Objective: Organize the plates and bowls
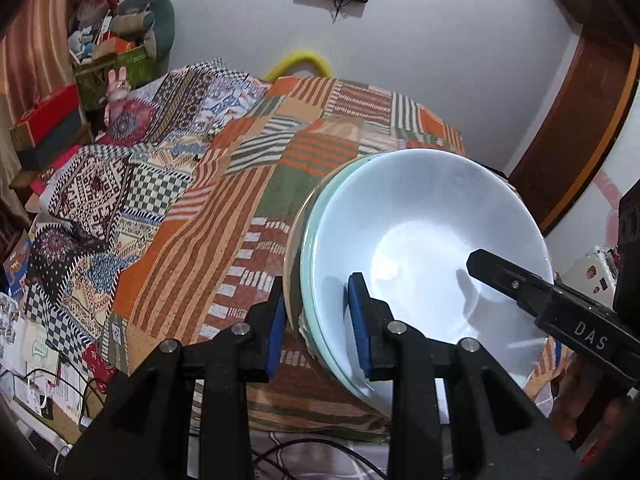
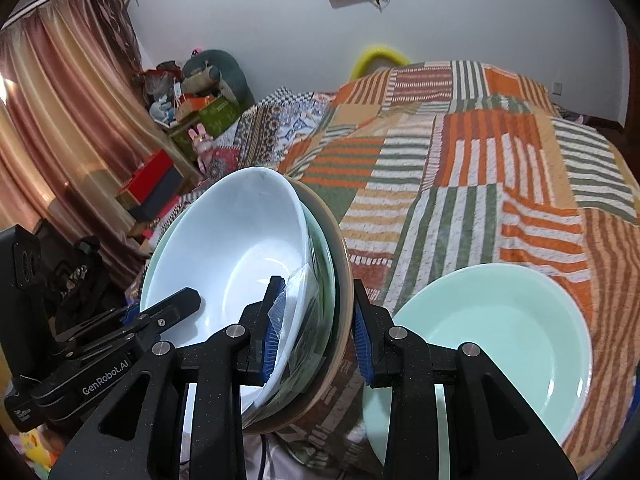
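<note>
A stack of nested dishes, with a white bowl (image 1: 420, 248) on top and a green and a tan plate under it, is held tilted above the patchwork bed. My left gripper (image 1: 316, 320) is shut on the stack's near-left rim. My right gripper (image 2: 314, 328) is shut on the rim of the same stack (image 2: 240, 256) from the other side; one of its fingers (image 1: 504, 276) shows over the bowl in the left wrist view. A mint green bowl (image 2: 496, 344) lies on the bed to the right of the right gripper.
The patchwork quilt (image 2: 460, 168) covers the bed. Boxes and clutter (image 1: 116, 48) are piled at the far left by the curtain (image 2: 52, 120). Cables and papers (image 1: 48, 376) lie on the floor at left. A wooden door frame (image 1: 576, 128) stands at right.
</note>
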Available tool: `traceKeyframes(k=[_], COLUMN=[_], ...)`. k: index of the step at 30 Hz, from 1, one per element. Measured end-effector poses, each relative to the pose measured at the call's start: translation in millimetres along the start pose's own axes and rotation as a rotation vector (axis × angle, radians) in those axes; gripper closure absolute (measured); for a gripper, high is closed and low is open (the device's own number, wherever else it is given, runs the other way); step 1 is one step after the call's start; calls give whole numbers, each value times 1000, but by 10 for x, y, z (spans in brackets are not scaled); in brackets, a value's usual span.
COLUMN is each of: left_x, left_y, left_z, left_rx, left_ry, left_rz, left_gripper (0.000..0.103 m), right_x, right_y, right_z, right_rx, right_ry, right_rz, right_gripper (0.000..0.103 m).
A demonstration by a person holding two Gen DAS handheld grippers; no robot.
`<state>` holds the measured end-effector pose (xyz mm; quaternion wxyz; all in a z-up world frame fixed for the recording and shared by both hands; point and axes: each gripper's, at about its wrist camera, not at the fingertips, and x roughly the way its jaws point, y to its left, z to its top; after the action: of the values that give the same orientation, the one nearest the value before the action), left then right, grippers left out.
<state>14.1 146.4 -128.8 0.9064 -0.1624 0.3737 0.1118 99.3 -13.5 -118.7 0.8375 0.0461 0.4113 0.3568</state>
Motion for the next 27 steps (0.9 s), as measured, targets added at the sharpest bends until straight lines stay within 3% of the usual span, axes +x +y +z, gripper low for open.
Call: traceKeyframes(k=[12, 27], left_x=[-217, -138], left_y=[-433, -1016], left_z=[-6, -71], left_rx=[81, 162], left_ry=[-38, 1], left_rz=[-43, -122], left_gripper=[73, 73], right_x=[-396, -776], right_y=[-188, -577], right_z=[-63, -187], right_rx=[37, 115], right_ry=[-74, -126], right_rz=[-29, -98], right_gripper=[74, 74])
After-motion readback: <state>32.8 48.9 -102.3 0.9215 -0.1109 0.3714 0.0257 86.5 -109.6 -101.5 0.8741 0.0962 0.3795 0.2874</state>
